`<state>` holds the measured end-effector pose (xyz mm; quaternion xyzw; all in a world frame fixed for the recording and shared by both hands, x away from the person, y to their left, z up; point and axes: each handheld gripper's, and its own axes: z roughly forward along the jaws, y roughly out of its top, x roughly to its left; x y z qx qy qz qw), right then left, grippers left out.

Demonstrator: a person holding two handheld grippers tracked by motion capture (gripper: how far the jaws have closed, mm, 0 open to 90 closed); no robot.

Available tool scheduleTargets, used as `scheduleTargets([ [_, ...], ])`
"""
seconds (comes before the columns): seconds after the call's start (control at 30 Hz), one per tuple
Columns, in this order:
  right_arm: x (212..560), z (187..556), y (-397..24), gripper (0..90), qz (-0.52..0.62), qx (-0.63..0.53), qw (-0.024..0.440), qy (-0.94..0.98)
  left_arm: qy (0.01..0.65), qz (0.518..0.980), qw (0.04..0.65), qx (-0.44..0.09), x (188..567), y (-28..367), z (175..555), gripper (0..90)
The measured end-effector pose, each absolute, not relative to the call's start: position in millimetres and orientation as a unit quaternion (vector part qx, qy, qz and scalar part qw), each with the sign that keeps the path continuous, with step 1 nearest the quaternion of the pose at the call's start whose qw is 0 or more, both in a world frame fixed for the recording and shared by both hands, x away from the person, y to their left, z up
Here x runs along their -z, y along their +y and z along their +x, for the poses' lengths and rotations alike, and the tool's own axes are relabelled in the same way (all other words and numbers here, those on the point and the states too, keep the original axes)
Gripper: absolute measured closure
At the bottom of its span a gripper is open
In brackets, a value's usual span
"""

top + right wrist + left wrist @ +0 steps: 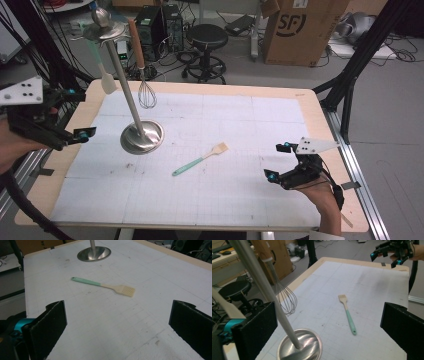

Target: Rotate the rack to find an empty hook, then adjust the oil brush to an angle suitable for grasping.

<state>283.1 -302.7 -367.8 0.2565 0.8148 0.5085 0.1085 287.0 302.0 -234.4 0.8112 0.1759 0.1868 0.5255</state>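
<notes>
Overhead, the brush (200,159) lies flat near the middle of the desk (310,107), bristles toward the far right, mint handle toward the near left. A steel stand (142,136) sits left of it, with a whisk (146,92) and a spatula (106,80) hanging from its top. The left gripper (82,134) hovers at the left edge, jaws wide, holding nothing. The right gripper (278,162) rests near the near right corner, jaws wide and empty.

From the left gripper view, the brush (347,313) lies between the spread jaws, well beyond them, right of the stand's base (300,346).

From the right gripper view, the brush (105,286) lies ahead of the parted jaws, apart from them, the stand (94,253) beyond it.
</notes>
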Motion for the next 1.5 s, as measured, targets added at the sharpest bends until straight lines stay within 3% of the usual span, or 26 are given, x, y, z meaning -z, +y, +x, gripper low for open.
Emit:
scheduleTargets([
  [1.03, 354.5, 284.5, -285.4, 0.2, 0.241, -0.495, 0.115, 0.827, 0.166, 0.808, 0.545, -0.152, 360.6, 295.0, 262.6, 1.7],
  [1.5, 324.3, 304.1, -257.2, 0.3, 0.206, -0.483, 0.107, 0.844, 0.164, 0.813, 0.54, -0.143, 366.2, 288.2, 261.9, 1.7],
])
